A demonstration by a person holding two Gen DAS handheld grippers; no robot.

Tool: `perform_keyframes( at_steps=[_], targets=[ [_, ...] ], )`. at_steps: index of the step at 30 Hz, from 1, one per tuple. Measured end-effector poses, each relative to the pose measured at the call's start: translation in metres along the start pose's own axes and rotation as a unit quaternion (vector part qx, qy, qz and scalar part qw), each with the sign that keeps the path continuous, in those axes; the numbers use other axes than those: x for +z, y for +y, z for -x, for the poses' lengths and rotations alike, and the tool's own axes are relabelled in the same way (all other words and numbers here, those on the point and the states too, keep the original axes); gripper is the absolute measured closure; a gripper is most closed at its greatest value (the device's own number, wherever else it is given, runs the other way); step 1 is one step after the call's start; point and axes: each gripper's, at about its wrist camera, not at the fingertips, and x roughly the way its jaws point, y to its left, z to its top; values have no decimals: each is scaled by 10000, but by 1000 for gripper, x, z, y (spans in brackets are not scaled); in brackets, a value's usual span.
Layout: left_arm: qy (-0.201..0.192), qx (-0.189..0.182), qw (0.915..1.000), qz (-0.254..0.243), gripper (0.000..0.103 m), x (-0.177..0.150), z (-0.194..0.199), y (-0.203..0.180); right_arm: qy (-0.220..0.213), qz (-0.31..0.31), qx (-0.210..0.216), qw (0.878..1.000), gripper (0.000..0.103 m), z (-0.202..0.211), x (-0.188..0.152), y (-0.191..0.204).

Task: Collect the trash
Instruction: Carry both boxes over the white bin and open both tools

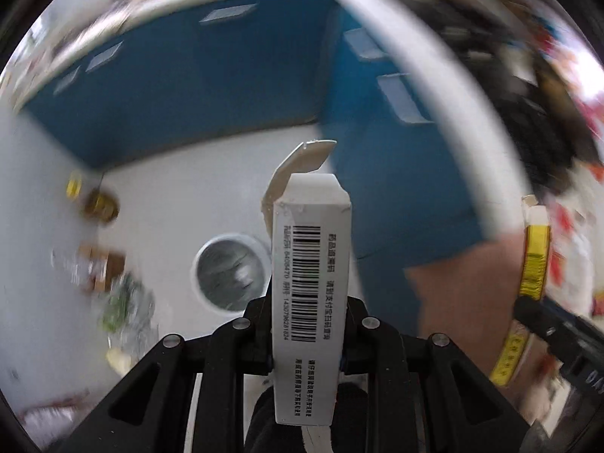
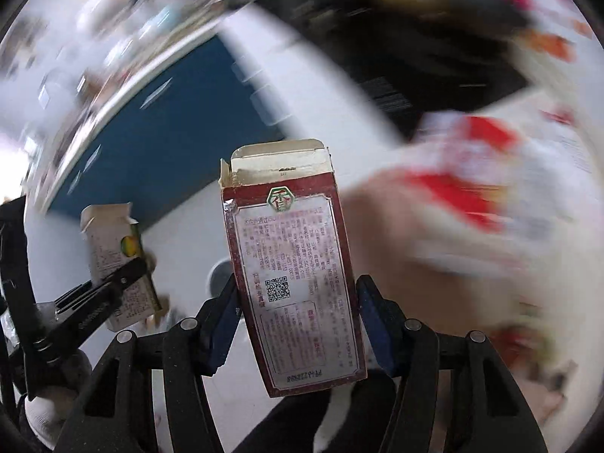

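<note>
My left gripper (image 1: 306,343) is shut on a white carton with a barcode (image 1: 310,264), held upright with its top flap open. The same carton (image 2: 113,260) and the left gripper show at the left of the right wrist view. My right gripper (image 2: 298,324) is shut on a dark red carton with a QR code (image 2: 294,268), also upright, its top torn open. That red carton's yellow edge (image 1: 534,264) shows at the right of the left wrist view. Both cartons hang in the air above a white desk (image 1: 170,196).
A round silver grommet hole (image 1: 230,271) sits in the desk below the white carton. Blue partition walls (image 1: 196,75) stand behind. Blurred wrappers and small boxes (image 1: 105,264) lie at the desk's left. A red-and-white bag (image 2: 472,196) is at the right.
</note>
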Motion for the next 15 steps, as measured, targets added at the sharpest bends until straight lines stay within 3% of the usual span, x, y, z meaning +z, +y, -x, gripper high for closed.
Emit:
perform_keyframes(
  at_steps=[3, 7, 11, 14, 15],
  targets=[
    [351, 158, 9981, 485, 84, 0, -72, 68, 420, 228, 182, 9987, 41, -100, 0, 51],
    [887, 127, 9916, 933, 84, -5, -184, 137, 1138, 215, 480, 9921, 41, -251, -7, 87],
    [1342, -34, 9838, 1188, 82, -10, -276, 179, 1797, 123, 696, 9812, 41, -376, -20, 102],
    [1555, -42, 9797, 1261, 80, -18, -320, 203, 2281, 118, 793, 9703, 41, -453, -32, 109],
    [1579, 2, 9795, 1254, 73, -20, -330, 209, 2376, 131, 780, 9681, 40, -472, -34, 108]
  ],
)
